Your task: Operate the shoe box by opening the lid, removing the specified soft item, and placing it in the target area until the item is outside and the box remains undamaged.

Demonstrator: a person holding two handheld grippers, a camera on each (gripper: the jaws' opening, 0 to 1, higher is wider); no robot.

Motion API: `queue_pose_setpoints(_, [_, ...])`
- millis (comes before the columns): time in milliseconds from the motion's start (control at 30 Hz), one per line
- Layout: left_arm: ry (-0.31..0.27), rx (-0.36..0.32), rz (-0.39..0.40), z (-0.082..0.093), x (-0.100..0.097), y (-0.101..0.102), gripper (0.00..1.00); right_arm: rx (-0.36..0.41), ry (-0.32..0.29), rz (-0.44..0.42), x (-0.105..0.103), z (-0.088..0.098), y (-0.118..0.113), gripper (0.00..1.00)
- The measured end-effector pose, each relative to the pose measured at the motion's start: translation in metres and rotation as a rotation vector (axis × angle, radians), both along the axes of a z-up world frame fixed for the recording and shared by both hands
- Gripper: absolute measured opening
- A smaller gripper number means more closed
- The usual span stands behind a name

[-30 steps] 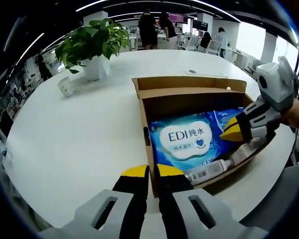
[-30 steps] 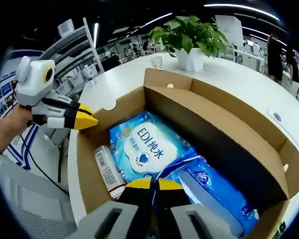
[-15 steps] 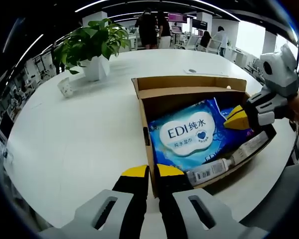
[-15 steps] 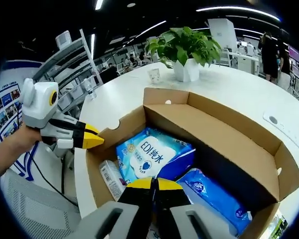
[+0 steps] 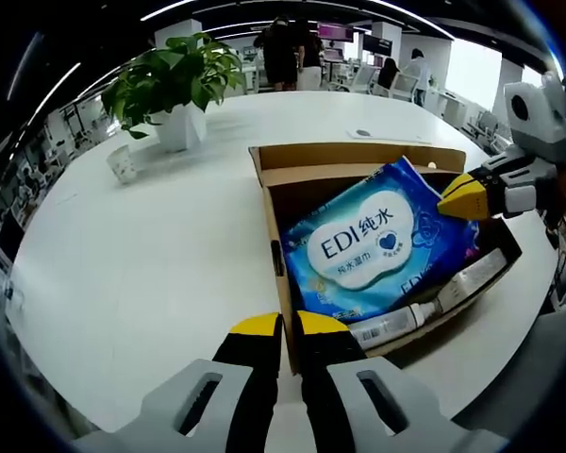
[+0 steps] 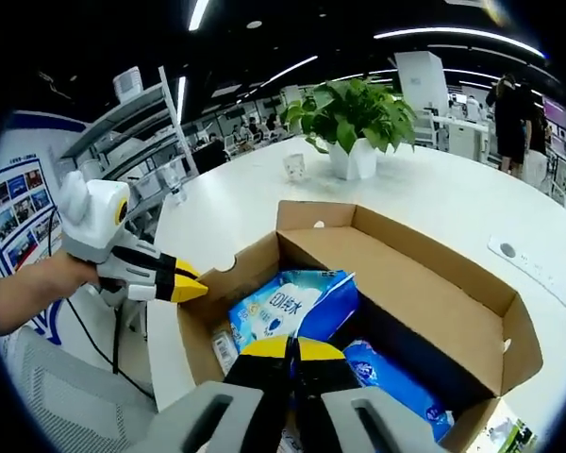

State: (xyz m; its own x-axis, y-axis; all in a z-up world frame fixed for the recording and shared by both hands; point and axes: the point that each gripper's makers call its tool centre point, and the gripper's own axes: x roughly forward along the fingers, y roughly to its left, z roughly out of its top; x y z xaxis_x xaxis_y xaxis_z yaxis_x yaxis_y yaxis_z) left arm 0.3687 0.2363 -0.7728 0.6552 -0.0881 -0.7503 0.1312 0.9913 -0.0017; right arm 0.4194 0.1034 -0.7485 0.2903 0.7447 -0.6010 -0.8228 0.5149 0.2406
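we see the box (image 5: 358, 179) open on the white table (image 5: 151, 255), near its edge. our right gripper (image 6: 281, 349) is clenched on a corner of the blue wipes pack (image 5: 363, 250), which is tilted up, one end raised above the rim and the other end inside the box. a second blue pack (image 6: 387, 382) and a labelled tube (image 5: 406, 316) lie in the box. our left gripper (image 5: 278, 328) is closed, grasping nothing, at the box's near wall. a potted plant (image 5: 174, 80) stands at the far side.
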Motion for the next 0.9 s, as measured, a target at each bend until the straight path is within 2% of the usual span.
queue_pose_setpoints(433, [0.001,-0.009,-0.003,0.0,-0.001,0.001,0.04,0.007,-0.039,-0.052,0.003,0.008,-0.019,0.0])
queue_pose_setpoints(667, [0.005,-0.003,-0.005,-0.001,0.0,0.002,0.04,0.017,-0.035,-0.093,0.005,0.01,-0.036,0.0])
queue_pose_setpoints(900, [0.004,0.014,-0.014,-0.001,0.0,0.002,0.04,0.027,-0.025,-0.121,0.005,0.008,-0.041,0.0])
